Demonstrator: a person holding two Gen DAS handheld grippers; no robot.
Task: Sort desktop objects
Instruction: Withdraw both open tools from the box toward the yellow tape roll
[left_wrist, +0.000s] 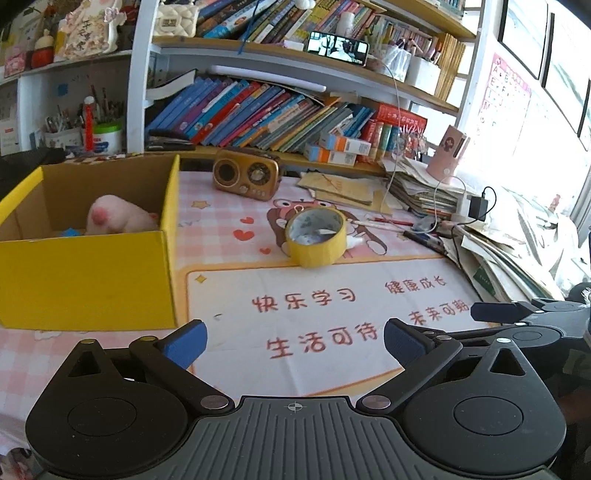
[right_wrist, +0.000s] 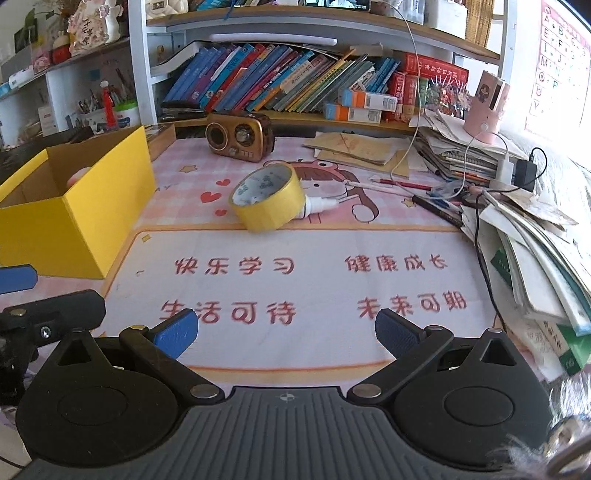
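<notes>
Both your left claw (left_wrist: 295, 341) and right claw (right_wrist: 286, 328) gape empty; grab the tape roll (right_wrist: 267, 201) carelessly and it rolls onto the white tube (right_wrist: 321, 205).

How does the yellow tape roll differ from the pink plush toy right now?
The yellow tape roll lies out on the desk mat; the pink plush toy sits inside the yellow box. The roll is a hollow ring in full view; the toy is rounded and partly hidden. Neither is gripped.

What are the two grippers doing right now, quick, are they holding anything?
Left gripper: jaws wide open, holding nothing.
Right gripper: jaws open, holding nothing.
</notes>
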